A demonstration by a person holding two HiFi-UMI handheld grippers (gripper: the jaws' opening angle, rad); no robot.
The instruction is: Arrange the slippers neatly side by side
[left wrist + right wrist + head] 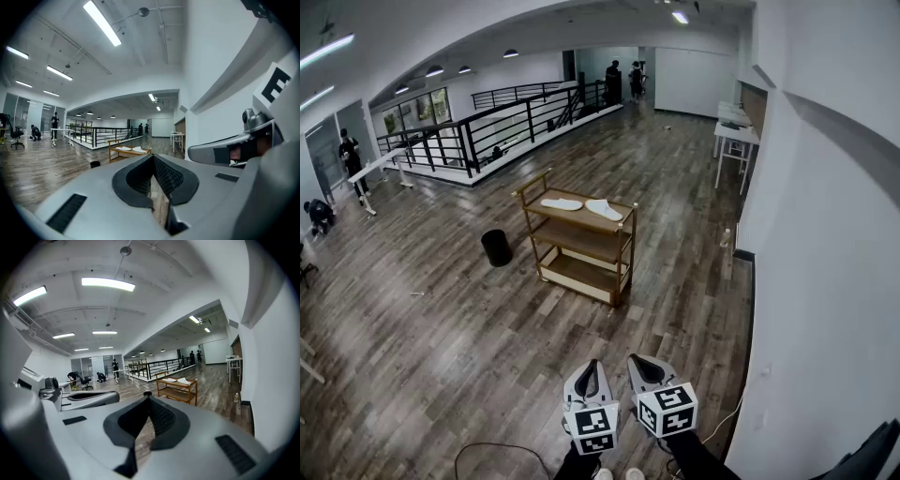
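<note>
- Slippers (581, 206): two white ones on the top shelf of a wooden cart (625, 255), mid-room, well apart from both grippers. They lie close together at slightly different angles; can't tell if they touch.
- Left gripper (590, 366): fingers clenched, tips meeting. Only a narrow V gap shows behind the tips, with floor visible through it. Nothing held, nothing touched.
- Right gripper (643, 362): same, fingers pressed together at the tips, empty, in free air.
- Both grippers sit side by side, low and near the body, pointing toward the cart. Each one shows in the other's gripper view.
- Cart has three shelves. The lower two look bare from here.
- Black bin (496, 247) stands on the floor (441, 347) just left of the cart, apart from it.
- White wall (834, 281) runs close along the right side.
- White table (736, 133) stands against that wall, beyond the cart.
- Black railing (487, 122) runs along the far left, with people past it.
- Dark cable (492, 447) loops on the floor near the feet, left of the grippers.
- Between grippers and cart: bare wood floor only.
</note>
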